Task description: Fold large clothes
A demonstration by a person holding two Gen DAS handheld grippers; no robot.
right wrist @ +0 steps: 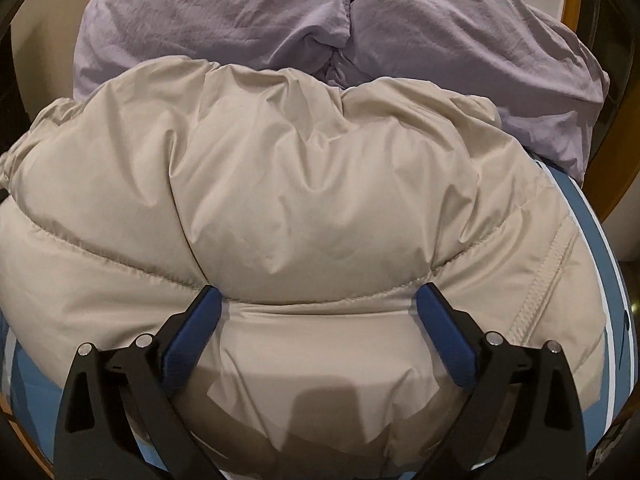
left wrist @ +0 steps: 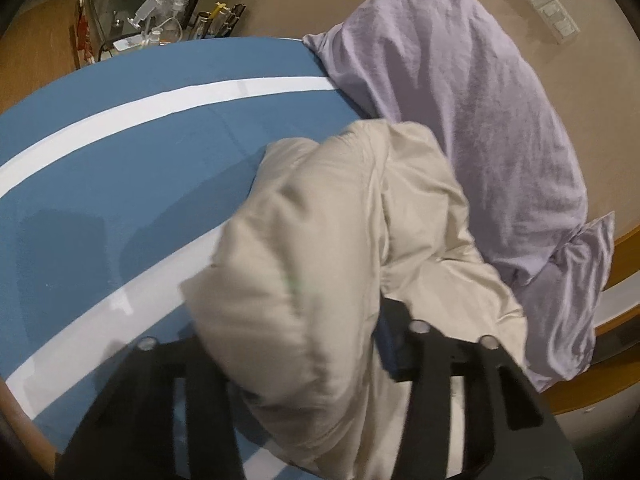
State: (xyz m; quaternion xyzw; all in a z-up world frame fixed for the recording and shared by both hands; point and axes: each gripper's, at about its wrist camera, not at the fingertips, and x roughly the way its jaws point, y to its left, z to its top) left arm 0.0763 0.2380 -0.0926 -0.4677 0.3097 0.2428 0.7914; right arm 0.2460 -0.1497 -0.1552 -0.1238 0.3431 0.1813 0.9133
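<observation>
Your left tongs (left wrist: 320, 360) have a thick bunch of the beige puffy jacket (left wrist: 340, 240) between them. The cloth fills the gap and bulges up over the fingers, so they look closed on it. You hold that bunch up off the blue surface (left wrist: 120, 200), likely so you can swing this part of the jacket over the rest to make a fold. The bunch is blurry, so I can't tell which part of the jacket it is.

Your right tongs (right wrist: 318, 308) are wide open. Their blue pads (right wrist: 192, 328) sit on either side of a puffy section near a stitched seam, and they don't look like they are squeezing it. They seem ready to pinch that spot, so both hands can lift the big jacket evenly.

The jacket lies in a soft heap on the blue surface with white stripes. Just behind it sits a purple garment (right wrist: 440, 40), touching the jacket's far edge. It probably waits there out of the way.

Puffy cloth is slippery and springs back, so take a deep bite before you lift. A shallow pinch may slide off.
</observation>
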